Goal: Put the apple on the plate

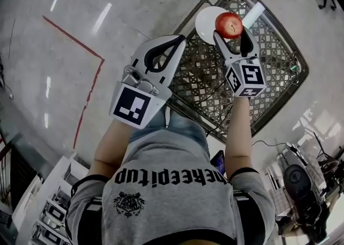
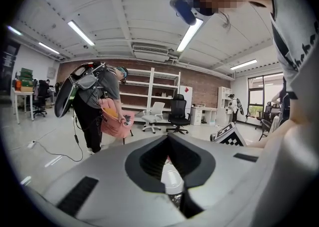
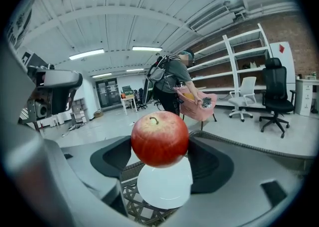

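A red apple (image 1: 229, 24) is held between the jaws of my right gripper (image 1: 232, 35), which is shut on it. It hangs above the right edge of a white plate (image 1: 208, 21) that lies at the far end of a dark wicker table (image 1: 269, 72). In the right gripper view the apple (image 3: 159, 139), stem up, fills the gap of the right gripper (image 3: 159, 146), with the plate (image 3: 164, 187) just below it on the wicker table (image 3: 133, 202). My left gripper (image 1: 179, 40) hovers at the table's left edge, shut and empty. The left gripper (image 2: 167, 138) points out across the room.
A red tape line (image 1: 75, 37) runs over the grey floor left of the table. A cable (image 1: 217, 91) and a small round object (image 1: 293, 67) lie on the wicker top. Across the room stand a person with a pink bag (image 2: 94, 106), office chairs (image 2: 178, 114) and shelving (image 2: 149, 89).
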A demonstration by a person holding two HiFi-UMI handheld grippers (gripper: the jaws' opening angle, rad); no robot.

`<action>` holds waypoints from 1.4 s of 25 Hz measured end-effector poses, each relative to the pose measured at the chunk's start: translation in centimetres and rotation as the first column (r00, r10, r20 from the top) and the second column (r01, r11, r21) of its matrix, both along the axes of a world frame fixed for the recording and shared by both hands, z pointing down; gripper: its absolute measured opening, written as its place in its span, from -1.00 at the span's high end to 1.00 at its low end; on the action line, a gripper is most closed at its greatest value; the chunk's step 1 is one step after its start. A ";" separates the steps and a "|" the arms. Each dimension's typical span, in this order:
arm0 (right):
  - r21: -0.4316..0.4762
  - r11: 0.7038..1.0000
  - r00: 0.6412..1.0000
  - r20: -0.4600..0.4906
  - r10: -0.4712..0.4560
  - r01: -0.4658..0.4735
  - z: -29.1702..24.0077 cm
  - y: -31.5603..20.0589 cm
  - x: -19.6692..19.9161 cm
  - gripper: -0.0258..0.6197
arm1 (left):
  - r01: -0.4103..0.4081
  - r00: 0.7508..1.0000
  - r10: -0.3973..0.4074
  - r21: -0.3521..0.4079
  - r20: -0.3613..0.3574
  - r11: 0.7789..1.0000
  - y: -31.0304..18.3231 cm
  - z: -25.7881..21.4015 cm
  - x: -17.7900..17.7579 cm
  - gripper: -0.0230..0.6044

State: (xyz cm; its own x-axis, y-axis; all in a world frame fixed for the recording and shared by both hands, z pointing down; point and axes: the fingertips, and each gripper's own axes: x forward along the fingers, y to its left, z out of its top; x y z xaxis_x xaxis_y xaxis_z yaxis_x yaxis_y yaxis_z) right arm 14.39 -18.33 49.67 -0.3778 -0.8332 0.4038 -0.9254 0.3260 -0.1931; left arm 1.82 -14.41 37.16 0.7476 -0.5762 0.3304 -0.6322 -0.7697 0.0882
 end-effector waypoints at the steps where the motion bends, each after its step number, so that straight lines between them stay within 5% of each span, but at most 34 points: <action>1: -0.007 1.000 1.000 0.001 -0.001 0.001 0.4 -0.1 0.0 -0.18 | 0.001 1.000 -0.001 -0.001 0.000 1.000 -0.1 0.1 0.0 0.84; 35: -0.200 0.979 0.997 -0.059 -0.053 0.040 10.9 -0.8 -0.8 -0.18 | 0.039 0.999 -0.039 -0.041 0.023 0.998 -1.2 2.8 -1.5 0.84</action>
